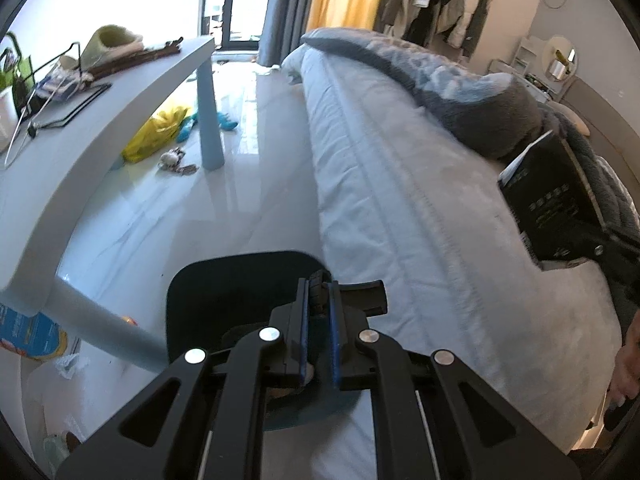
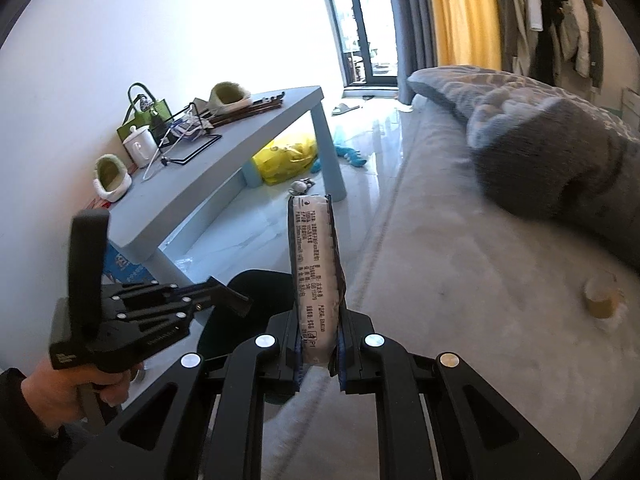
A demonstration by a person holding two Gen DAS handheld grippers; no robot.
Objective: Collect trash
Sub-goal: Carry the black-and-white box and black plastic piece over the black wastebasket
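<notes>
Trash here is a flat printed packet [image 2: 316, 280], clamped upright between the closed right tongs [image 2: 318, 354], its lower end pinched by the blue pads and the rest sticking up past the tips. The left tongs [image 1: 318, 300] are likewise closed, gripping a dark ribbed edge that seems to belong to the black bin [image 1: 240, 280] just beyond them; what exactly they hold cannot be told. In the right wrist view the left tongs sit low to the left of the packet, held by a hand [image 2: 60, 392], with the bin's dark rim between the two tools. To the right of both tongs runs the pale bed [image 1: 400, 200] with a grey blanket [image 2: 540, 152]. Farther left stands the blue desk [image 2: 224, 160], with a yellow bag [image 2: 288, 156] on the floor beneath it.
</notes>
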